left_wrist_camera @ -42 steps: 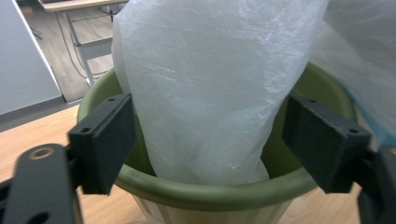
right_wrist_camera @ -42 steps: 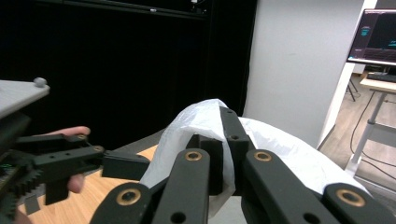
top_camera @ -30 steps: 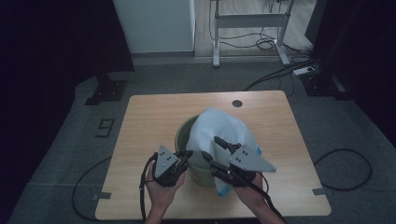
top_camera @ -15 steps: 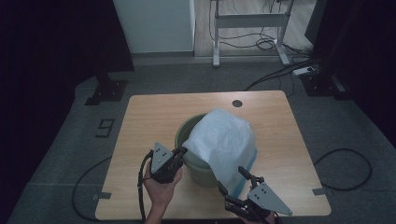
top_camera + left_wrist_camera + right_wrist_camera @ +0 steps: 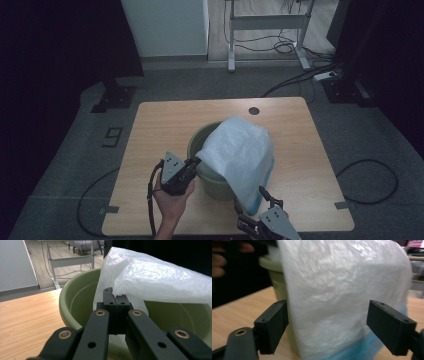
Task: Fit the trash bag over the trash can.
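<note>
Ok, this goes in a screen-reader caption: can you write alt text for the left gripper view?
The left tongs are shut on an edge of a white plastic bag draped over the rim of a green bucket. The bucket stands on a wooden table, with a white table frame and cables on the floor behind.

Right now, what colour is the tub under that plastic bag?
Pale olive green tub, clearest in the left gripper view.
</note>
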`<state>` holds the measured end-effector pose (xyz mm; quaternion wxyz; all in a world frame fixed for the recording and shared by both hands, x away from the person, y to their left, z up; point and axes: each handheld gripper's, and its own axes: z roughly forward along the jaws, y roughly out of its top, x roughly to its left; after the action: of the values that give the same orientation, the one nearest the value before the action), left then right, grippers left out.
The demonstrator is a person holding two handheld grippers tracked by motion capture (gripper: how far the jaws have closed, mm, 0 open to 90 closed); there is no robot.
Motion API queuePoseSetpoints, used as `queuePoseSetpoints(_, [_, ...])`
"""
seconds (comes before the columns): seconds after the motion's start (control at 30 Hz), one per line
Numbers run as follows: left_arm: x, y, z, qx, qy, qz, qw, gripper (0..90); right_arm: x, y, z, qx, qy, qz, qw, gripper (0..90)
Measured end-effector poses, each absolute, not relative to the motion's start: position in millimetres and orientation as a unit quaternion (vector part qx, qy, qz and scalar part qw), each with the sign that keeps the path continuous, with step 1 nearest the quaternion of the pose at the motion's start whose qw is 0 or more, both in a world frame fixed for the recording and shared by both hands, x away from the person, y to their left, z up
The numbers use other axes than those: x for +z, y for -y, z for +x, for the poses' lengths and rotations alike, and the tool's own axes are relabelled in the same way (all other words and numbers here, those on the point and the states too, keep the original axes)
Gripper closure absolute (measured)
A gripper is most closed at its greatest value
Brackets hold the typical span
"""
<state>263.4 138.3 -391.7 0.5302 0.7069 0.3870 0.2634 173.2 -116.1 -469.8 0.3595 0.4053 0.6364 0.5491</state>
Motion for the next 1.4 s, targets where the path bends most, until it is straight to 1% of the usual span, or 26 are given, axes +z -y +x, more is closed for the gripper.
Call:
queuePoseSetpoints(0.07, [-391.0, -140.6, 263.0, 0.262, -0.387, 0.705, 0.533, 90.0, -473.4, 117.0, 175.5, 0.529, -0.634, 0.417, 0.380, 20.4])
queuePoseSetpoints(0.17, [-390.2, -142.1, 262.3, 0.263, -0.387, 0.705, 0.532, 90.0, -479.7, 124.4, 180.7, 0.514, -0.627, 0.440, 0.385, 26.8])
queuePoseSetpoints(0.23, [-390.0, -142.3, 261.8, 0.262, -0.386, 0.706, 0.533, 90.0, -483.1, 130.4, 184.3, 0.504, -0.621, 0.451, 0.397, 36.4])
queuePoseSetpoints(0.37, [-389.9, -141.8, 258.2, 0.258, -0.378, 0.710, 0.535, 89.9, -477.6, 149.9, 193.4, 0.509, -0.600, 0.457, 0.416, 63.3])
queuePoseSetpoints(0.43, [-389.7, -140.7, 256.1, 0.256, -0.372, 0.713, 0.537, 89.9, -470.3, 158.7, 198.6, 0.510, -0.591, 0.458, 0.425, 71.5])
queuePoseSetpoints(0.57, [-389.7, -137.5, 251.7, 0.251, -0.357, 0.723, 0.535, 89.8, -448.0, 172.8, 208.3, 0.523, -0.571, 0.453, 0.442, 80.9])
queuePoseSetpoints(0.8, [-392.2, -134.8, 247.2, 0.231, -0.338, 0.737, 0.538, 88.3, -400.6, 181.6, 224.6, 0.560, -0.533, 0.433, 0.464, 85.9])
queuePoseSetpoints(0.9, [-393.6, -133.9, 244.7, 0.223, -0.331, 0.738, 0.544, 85.2, -378.7, 179.2, 228.7, 0.581, -0.524, 0.411, 0.469, 86.9])
queuePoseSetpoints(0.93, [-393.6, -134.3, 243.9, 0.215, -0.324, 0.740, 0.548, 82.7, -374.5, 178.2, 229.3, 0.586, -0.523, 0.405, 0.469, 87.0])
queuePoseSetpoints(1.0, [-393.0, -134.7, 241.6, 0.215, -0.327, 0.741, 0.545, 74.3, -365.6, 175.1, 229.8, 0.593, -0.521, 0.391, 0.472, 87.1])
queuePoseSetpoints(1.03, [-392.5, -135.2, 240.5, 0.215, -0.329, 0.741, 0.545, 65.3, -362.2, 173.5, 230.0, 0.596, -0.523, 0.384, 0.474, 87.1])
queuePoseSetpoints(1.1, [-389.9, -139.0, 237.4, 0.207, -0.329, 0.739, 0.550, 52.3, -360.4, 172.0, 230.0, 0.599, -0.525, 0.376, 0.473, 87.1])
queuePoseSetpoints(1.17, [-386.0, -143.5, 234.2, 0.203, -0.326, 0.737, 0.556, 43.8, -362.0, 171.0, 230.5, 0.597, -0.531, 0.370, 0.474, 87.4])
queuePoseSetpoints(1.23, [-381.2, -147.0, 231.6, 0.207, -0.323, 0.736, 0.558, 39.4, -364.8, 171.0, 231.3, 0.601, -0.534, 0.367, 0.467, 87.8])
queuePoseSetpoints(1.4, [-367.0, -148.4, 233.8, 0.229, -0.324, 0.731, 0.556, 34.6, -369.6, 165.6, 232.6, 0.605, -0.551, 0.349, 0.457, 88.1])
